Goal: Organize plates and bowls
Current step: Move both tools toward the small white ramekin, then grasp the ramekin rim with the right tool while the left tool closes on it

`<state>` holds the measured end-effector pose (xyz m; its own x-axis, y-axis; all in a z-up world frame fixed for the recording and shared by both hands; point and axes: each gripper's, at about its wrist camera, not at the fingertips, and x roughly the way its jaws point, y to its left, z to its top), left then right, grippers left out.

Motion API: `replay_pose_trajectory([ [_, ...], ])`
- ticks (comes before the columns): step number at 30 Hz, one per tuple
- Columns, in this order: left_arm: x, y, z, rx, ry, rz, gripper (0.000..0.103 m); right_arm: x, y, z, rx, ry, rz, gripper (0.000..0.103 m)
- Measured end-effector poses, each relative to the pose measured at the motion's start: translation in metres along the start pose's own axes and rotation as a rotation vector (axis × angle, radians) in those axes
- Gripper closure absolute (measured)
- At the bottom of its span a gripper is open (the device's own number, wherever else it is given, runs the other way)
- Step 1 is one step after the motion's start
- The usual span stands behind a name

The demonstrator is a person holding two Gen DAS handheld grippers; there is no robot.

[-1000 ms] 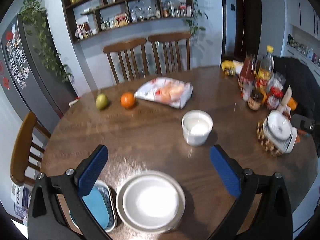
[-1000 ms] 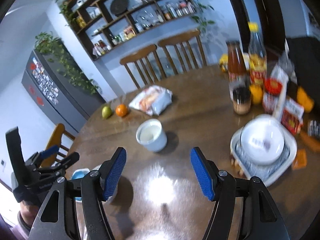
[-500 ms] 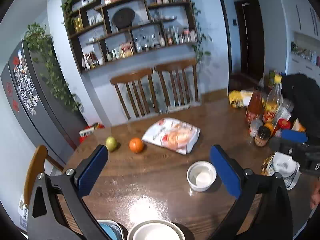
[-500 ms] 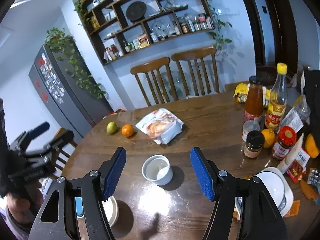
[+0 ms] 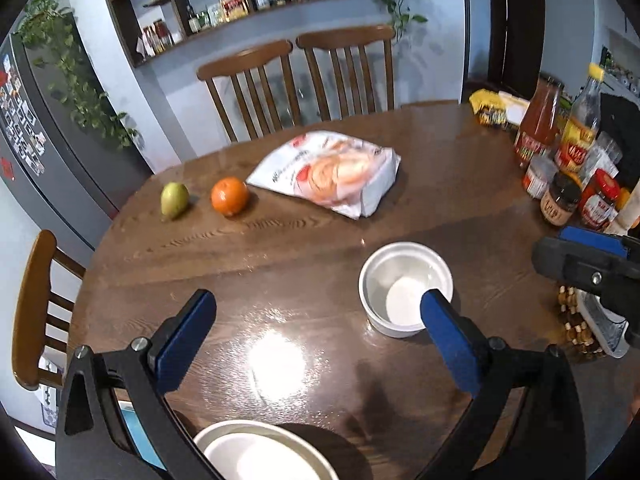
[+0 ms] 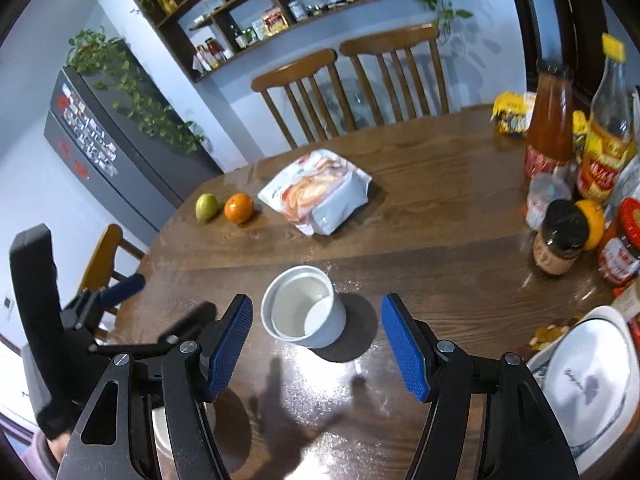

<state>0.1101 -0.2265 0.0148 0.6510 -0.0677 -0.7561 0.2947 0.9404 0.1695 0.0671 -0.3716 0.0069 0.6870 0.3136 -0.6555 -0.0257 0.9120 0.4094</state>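
Note:
A small white bowl [image 5: 405, 287] stands on the round wooden table [image 5: 320, 240]; in the right wrist view the bowl [image 6: 303, 306] sits just ahead, between my open fingers. My right gripper [image 6: 316, 344] is open and empty above the table. My left gripper [image 5: 316, 336] is open and empty; its right finger overlaps the bowl's near rim in view. A white plate [image 5: 260, 452] lies at the near edge under the left gripper. A white bowl on a patterned plate [image 6: 588, 376] rests at the right on a woven mat.
A pear [image 5: 174, 199], an orange [image 5: 229, 195] and a snack bag [image 5: 328, 172] lie across the table's far half. Sauce bottles and jars [image 6: 568, 184] crowd the right side. A blue-lined dish [image 5: 132, 432] sits left of the plate. Chairs stand behind and at the left.
Both grippers tilted back down and came nearer the table after rising. The small white bowl now sits closer, between the right gripper's fingers. Both stay open.

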Motion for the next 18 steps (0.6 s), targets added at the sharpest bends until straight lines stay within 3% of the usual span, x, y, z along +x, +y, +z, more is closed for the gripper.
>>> replay_pose_trajectory([
  [18, 0.065, -0.01, -0.007, -0.035, 0.132, -0.041, 0.002, 0.079, -0.013, -0.003, 0.071, 0.16, 0.056, 0.035],
])
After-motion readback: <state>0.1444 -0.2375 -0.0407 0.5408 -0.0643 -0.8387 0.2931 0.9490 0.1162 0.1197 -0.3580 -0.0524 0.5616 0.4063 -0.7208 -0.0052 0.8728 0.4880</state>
